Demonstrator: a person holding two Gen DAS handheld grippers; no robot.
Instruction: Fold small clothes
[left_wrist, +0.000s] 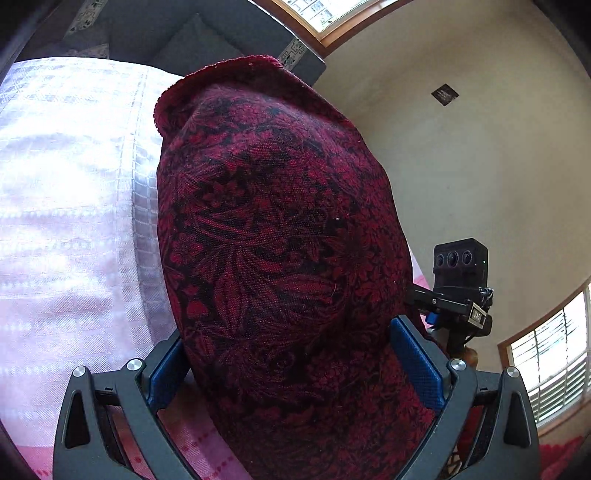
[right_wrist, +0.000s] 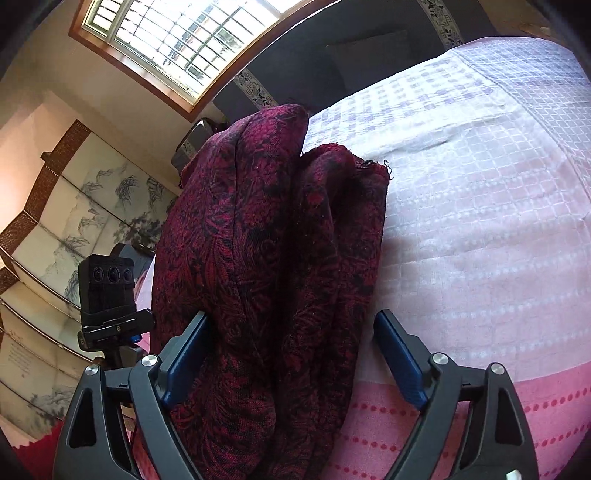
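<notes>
A dark red cloth (left_wrist: 266, 221) with a black floral pattern rises as a bulky mound on the bed. It fills the left wrist view. My left gripper (left_wrist: 290, 354) stands with its jaws wide; the cloth lies between them and brushes both blue pads. In the right wrist view the same cloth (right_wrist: 266, 221) shows as two thick folds side by side. My right gripper (right_wrist: 291, 354) is open around it. The left pad (right_wrist: 184, 354) touches the cloth. The right pad (right_wrist: 397, 362) stands apart from it, with bed cover showing in the gap.
A white and lilac checked bed cover (right_wrist: 480, 221) spreads to the right, over a pink dotted sheet (right_wrist: 443, 424) at the near edge. A black three-lens camera unit (right_wrist: 107, 284) stands on a mount beside the cloth. A dark sofa (left_wrist: 192, 37) lies beyond the bed.
</notes>
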